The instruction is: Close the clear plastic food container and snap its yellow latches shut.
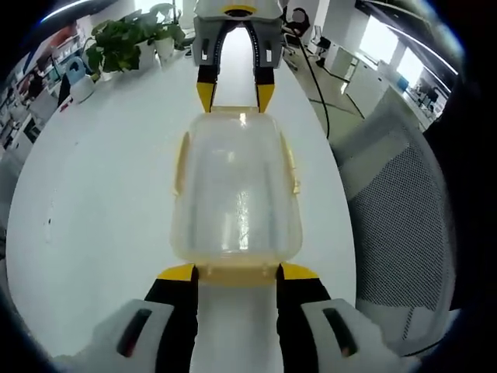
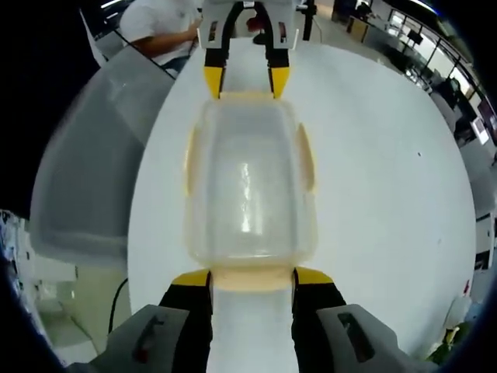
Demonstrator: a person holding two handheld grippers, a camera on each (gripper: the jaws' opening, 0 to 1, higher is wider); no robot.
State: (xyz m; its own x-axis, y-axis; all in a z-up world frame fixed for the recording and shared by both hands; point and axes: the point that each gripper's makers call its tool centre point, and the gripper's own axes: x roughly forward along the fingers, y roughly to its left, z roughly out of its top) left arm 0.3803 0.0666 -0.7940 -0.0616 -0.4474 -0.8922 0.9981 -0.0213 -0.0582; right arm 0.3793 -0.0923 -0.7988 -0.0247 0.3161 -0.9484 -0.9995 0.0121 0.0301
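A clear plastic container (image 1: 237, 186) (image 2: 248, 183) lies on the round white table (image 1: 101, 194) (image 2: 388, 155) with its clear lid on top. Yellow side latches (image 1: 180, 163) (image 2: 308, 159) stand out from its long sides. My left gripper (image 1: 238, 273) is open at one short end, its yellow-tipped jaws flanking the yellow end latch (image 1: 237, 276). It appears at the far end in the right gripper view (image 2: 245, 81). My right gripper (image 2: 251, 277) is open at the opposite end, around that end's latch (image 2: 250, 280), and appears far off in the left gripper view (image 1: 235, 95).
Potted plants (image 1: 124, 43) stand at the far left edge of the table. A grey mesh chair (image 1: 404, 210) (image 2: 85, 171) sits close beside the table. A person in a white shirt (image 2: 159, 23) is behind the chair. A black cable (image 1: 314, 78) crosses the table's edge.
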